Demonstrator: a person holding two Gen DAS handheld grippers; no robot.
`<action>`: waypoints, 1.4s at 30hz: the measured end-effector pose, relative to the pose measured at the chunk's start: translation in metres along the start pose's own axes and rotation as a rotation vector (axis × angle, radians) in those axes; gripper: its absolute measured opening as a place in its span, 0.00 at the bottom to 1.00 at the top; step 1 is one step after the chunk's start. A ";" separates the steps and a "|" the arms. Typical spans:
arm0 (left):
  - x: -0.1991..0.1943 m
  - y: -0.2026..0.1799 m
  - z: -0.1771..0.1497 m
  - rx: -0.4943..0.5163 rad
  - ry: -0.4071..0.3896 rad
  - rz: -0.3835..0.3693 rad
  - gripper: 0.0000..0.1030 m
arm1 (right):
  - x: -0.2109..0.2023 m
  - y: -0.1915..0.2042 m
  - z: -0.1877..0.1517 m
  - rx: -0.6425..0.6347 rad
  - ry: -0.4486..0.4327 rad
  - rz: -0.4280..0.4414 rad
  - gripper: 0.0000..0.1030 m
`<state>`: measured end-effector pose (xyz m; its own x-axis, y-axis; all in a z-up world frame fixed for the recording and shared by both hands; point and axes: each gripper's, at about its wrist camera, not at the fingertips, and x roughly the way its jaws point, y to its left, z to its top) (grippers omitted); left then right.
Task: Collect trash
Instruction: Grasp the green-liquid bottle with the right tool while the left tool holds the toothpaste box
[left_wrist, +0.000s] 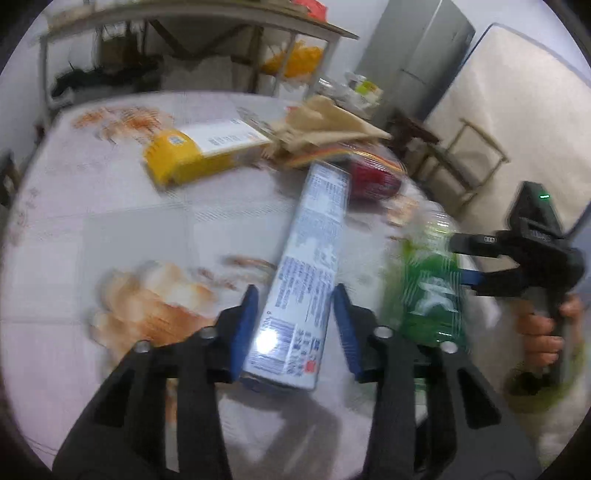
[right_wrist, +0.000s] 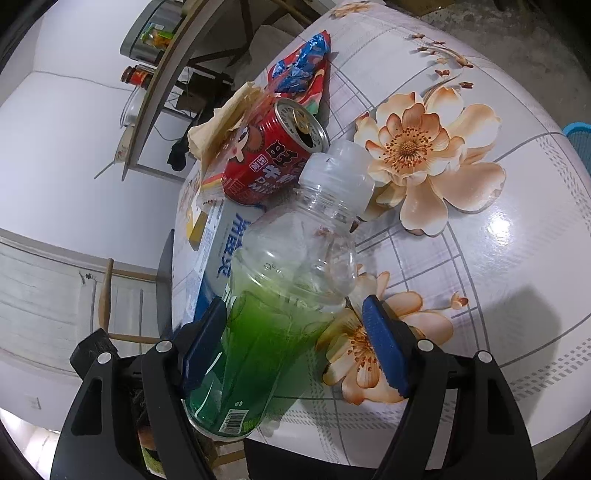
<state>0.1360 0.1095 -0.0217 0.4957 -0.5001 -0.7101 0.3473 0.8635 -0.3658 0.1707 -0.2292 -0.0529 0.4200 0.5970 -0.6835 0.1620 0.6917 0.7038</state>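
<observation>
A long blue-and-white carton lies on the flowered table, slanted between the blue pads of my left gripper. The left pad lies against one long side and the right pad's tip meets the other. An empty clear bottle with a green label lies on the table edge between the fingers of my right gripper. There the left pad is near its side and the right pad stands clearly off it. The left wrist view shows that bottle with the right gripper and a hand holding it.
An open red can lies beyond the bottle, beside brown paper and a red-blue snack wrapper. A yellow box lies further back. A wooden chair stands past the table edge. A blue basket shows at the right.
</observation>
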 end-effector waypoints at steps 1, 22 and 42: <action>0.001 -0.003 -0.002 -0.008 0.006 -0.021 0.34 | 0.000 0.000 0.000 0.002 0.005 0.001 0.72; -0.021 -0.043 -0.049 -0.145 0.030 0.019 0.32 | -0.025 -0.005 -0.031 -0.114 0.024 -0.159 0.54; 0.018 -0.055 0.000 -0.061 0.061 0.196 0.49 | -0.030 0.003 -0.030 -0.207 -0.045 -0.297 0.63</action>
<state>0.1253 0.0528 -0.0144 0.4991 -0.3191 -0.8056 0.1991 0.9471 -0.2518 0.1316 -0.2332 -0.0361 0.4214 0.3424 -0.8397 0.1008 0.9025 0.4186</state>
